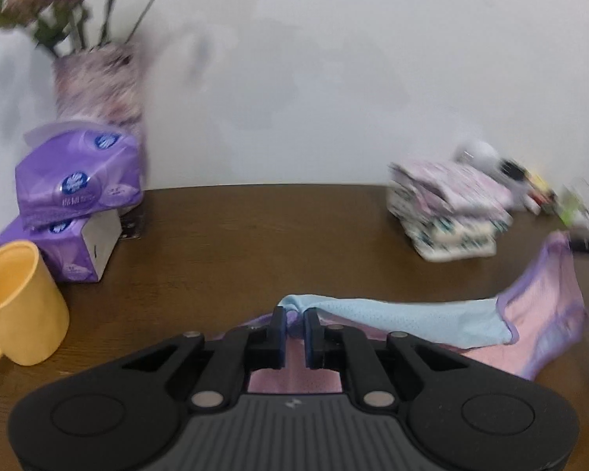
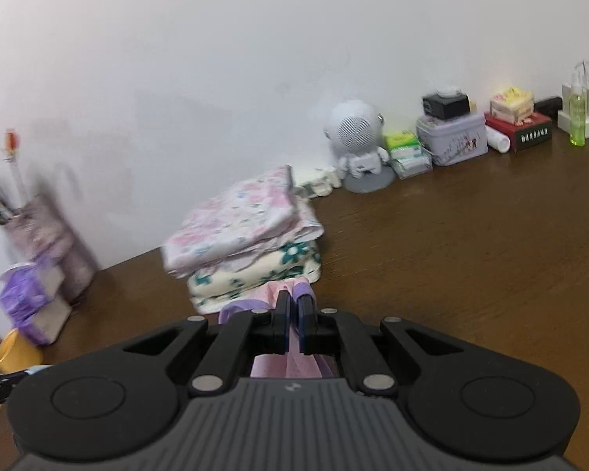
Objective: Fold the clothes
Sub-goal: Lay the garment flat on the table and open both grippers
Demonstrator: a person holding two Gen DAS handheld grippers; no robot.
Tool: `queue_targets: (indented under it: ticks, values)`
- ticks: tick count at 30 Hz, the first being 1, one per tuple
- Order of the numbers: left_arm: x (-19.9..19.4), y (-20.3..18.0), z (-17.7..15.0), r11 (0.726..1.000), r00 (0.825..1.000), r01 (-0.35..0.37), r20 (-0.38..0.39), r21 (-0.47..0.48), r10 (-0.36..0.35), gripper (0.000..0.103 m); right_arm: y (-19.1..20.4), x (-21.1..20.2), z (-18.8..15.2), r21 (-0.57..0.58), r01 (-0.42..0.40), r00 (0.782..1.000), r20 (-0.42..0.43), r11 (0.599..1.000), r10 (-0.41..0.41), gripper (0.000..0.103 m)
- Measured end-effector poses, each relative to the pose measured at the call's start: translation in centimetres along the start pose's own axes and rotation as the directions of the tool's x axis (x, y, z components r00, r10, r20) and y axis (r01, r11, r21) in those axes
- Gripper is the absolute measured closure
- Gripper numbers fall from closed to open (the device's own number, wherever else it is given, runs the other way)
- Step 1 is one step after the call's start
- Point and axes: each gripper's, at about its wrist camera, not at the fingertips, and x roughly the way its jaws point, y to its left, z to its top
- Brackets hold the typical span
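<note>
We keep both pinches firm and level, carrying the small garment [image 1: 432, 325] taut between them so its edges meet squarely when it goes down on the brown table [image 1: 255, 235]. Our left gripper [image 1: 293, 320] is clamped on its light-blue mesh end and our right gripper [image 2: 294, 306] on its pink, purple-trimmed end, just in front of the stack of folded floral clothes [image 2: 247, 243]. It is thin, limp cloth, pink with purple binding and a blue panel, stretched between the two claws just above the table.
</note>
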Motion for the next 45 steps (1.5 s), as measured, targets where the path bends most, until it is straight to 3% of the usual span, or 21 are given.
queue_targets:
  ticks: [3, 8, 16, 19, 21, 22, 25, 26, 29, 35, 38, 45]
  values:
    - [2.6, 0.8, 0.3, 0.996, 0.999, -0.033, -0.014, -0.079, 0.032, 0.094, -0.3, 3.2, 0.1, 0.016, 0.039, 0.999, -0.028, 0.999, -0.038, 0.1]
    - [4.9, 0.9, -0.6, 0.996, 0.998, -0.063, -0.035, -0.063, 0.061, 0.089, -0.7, 6.6, -1.0, 0.01, 0.084, 0.994, -0.064, 0.996, -0.083, 0.1]
    - [7.2, 1.5, -1.6, 0.996, 0.996, -0.077, -0.049, -0.05, 0.074, 0.081, -1.2, 8.2, -2.2, -0.005, 0.107, 0.992, -0.07, 0.994, -0.107, 0.1]
    - [7.0, 1.9, -1.7, 0.995, 0.997, -0.07, -0.039, -0.065, 0.068, 0.063, -1.4, 8.6, -2.4, 0.002, 0.103, 0.992, -0.072, 0.995, -0.103, 0.098]
    - [6.6, 2.1, -1.8, 0.995, 0.997, -0.067, -0.03, -0.076, 0.064, 0.046, -1.5, 8.7, -2.6, 0.007, 0.101, 0.992, -0.072, 0.995, -0.1, 0.095]
    - [6.5, 2.3, -1.8, 0.995, 0.998, -0.065, -0.026, -0.082, 0.063, 0.043, -1.5, 8.6, -2.6, 0.008, 0.099, 0.993, -0.065, 0.995, -0.098, 0.088]
    - [5.4, 2.6, -1.7, 0.995, 0.998, -0.065, 0.003, -0.081, 0.066, 0.023, -0.9, 7.4, -2.7, -0.018, 0.103, 0.995, -0.015, 0.995, -0.104, 0.053]
    - [5.0, 2.6, -1.8, 0.994, 0.997, -0.07, 0.019, -0.081, 0.072, 0.017, -0.5, 7.0, -2.7, -0.04, 0.107, 0.994, 0.005, 0.993, -0.107, 0.048]
    - [4.9, 2.7, -2.2, 0.993, 0.995, -0.083, 0.045, -0.081, 0.087, 0.015, 0.5, 6.1, -3.2, -0.099, 0.106, 0.994, 0.034, 0.989, -0.103, 0.033]
    - [4.3, 3.4, -3.0, 0.982, 0.993, -0.081, 0.075, -0.169, 0.094, 0.012, 2.6, 4.5, -4.0, -0.214, 0.108, 0.992, 0.088, 0.971, -0.091, 0.017]
    - [3.3, 3.6, -3.6, 0.981, 0.992, -0.069, 0.089, -0.183, 0.086, 0.011, 2.4, 4.0, -4.9, -0.194, 0.092, 0.995, 0.067, 0.977, -0.08, 0.007]
    - [0.8, 3.3, -5.4, 0.981, 0.985, -0.095, 0.129, -0.171, 0.118, 0.007, 3.4, 1.7, -7.0, -0.207, 0.028, 0.998, 0.056, 0.978, -0.017, 0.001]
